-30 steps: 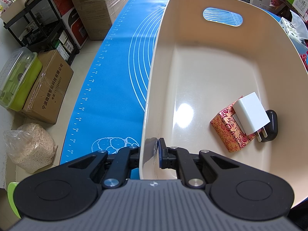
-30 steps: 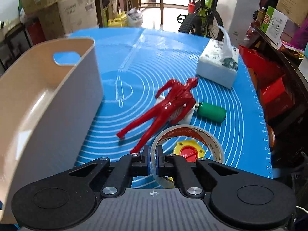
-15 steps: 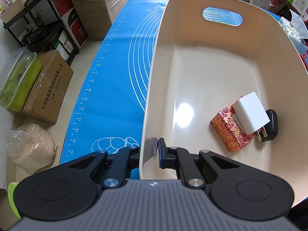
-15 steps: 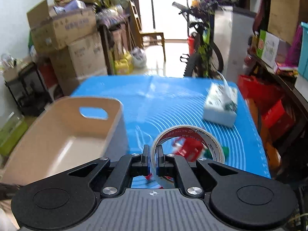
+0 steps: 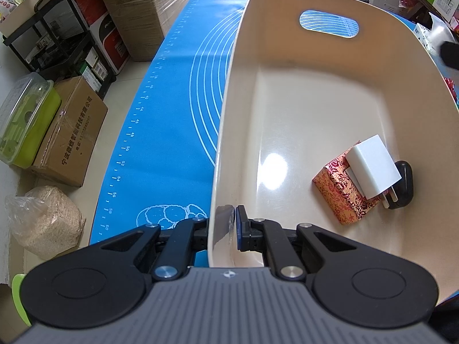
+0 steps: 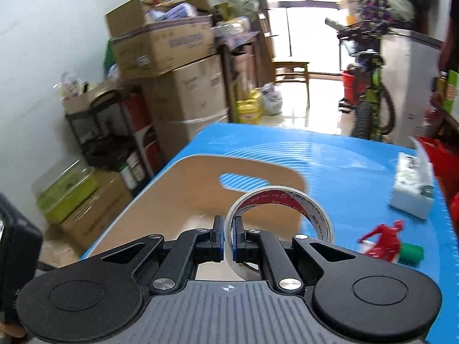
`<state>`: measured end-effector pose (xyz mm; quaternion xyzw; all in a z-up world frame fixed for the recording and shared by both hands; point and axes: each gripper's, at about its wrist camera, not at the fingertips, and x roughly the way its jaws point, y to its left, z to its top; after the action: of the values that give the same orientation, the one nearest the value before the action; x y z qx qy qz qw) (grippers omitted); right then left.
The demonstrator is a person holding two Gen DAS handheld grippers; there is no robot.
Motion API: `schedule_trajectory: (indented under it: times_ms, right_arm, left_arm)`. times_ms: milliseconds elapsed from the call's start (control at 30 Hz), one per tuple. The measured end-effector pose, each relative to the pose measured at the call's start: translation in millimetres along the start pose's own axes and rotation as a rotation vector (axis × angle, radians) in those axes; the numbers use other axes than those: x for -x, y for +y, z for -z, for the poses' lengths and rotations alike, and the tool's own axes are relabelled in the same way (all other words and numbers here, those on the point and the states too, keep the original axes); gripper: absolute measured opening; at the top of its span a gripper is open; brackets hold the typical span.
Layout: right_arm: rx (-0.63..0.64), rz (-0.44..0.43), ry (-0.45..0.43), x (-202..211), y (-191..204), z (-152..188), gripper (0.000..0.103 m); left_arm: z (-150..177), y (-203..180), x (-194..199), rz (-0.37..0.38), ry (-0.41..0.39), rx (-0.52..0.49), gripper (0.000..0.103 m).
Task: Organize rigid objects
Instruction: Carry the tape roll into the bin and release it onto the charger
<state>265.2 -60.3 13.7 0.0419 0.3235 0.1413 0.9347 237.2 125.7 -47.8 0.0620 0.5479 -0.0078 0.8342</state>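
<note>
Lifting away from the blue mat point(image 6: 344, 166), the right gripper point(image 6: 228, 242) now carries the tape roll point(image 6: 279, 223) high over the near end of the beige bin point(image 6: 183, 189); 1.0 s ago it sat low, with the red figure point(image 6: 384, 238) and green bottle point(image 6: 411, 253) just ahead of its fingers, and both now lie off to the right and lower. Its 2 fingers are narrow, pinching the roll's left wall between the pads, the ring standing upright and extending ahead and to the right of them. Red print runs around the roll's inner face, too blurred to read. The left gripper point(image 5: 226, 223) has not moved: its fingers clamp the bin's point(image 5: 229, 109) near wall, 1 pad outside, 1 inside. Ahead and right of those fingers, on the bin floor, a white plug adapter point(image 5: 373, 163) lies on a red-and-gold patterned box point(image 5: 341, 192), touching a black object point(image 5: 404, 183). Left of the fingers, the mat's point(image 5: 160, 132) ruler marks read 44 to 60.
</note>
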Motion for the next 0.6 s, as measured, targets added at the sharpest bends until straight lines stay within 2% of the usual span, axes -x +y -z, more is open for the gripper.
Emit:
schedule_trajectory:
  times_ms: [300, 433, 567, 600]
  right_arm:
    - [0.088, -0.06, 0.102, -30.1, 43.6, 20.9, 0.017]
    - [0.11, -0.064, 0.182, -42.3, 50.0, 30.5, 0.018]
    - [0.104, -0.062, 0.257, -53.1, 47.5, 38.4, 0.023]
    - [0.103, -0.056, 0.253, -51.7, 46.6, 38.2, 0.032]
  left_arm:
    - [-0.9, -1.6, -1.1, 0.007, 0.0, -0.001, 0.012]
    - [-1.4, -1.9, -0.9, 0.006, 0.0, -0.002, 0.012]
    - [-1.5, -2.0, -1.3, 0.006, 0.001, -0.002, 0.011]
    - [-1.5, -2.0, -1.4, 0.006, 0.001, -0.002, 0.011]
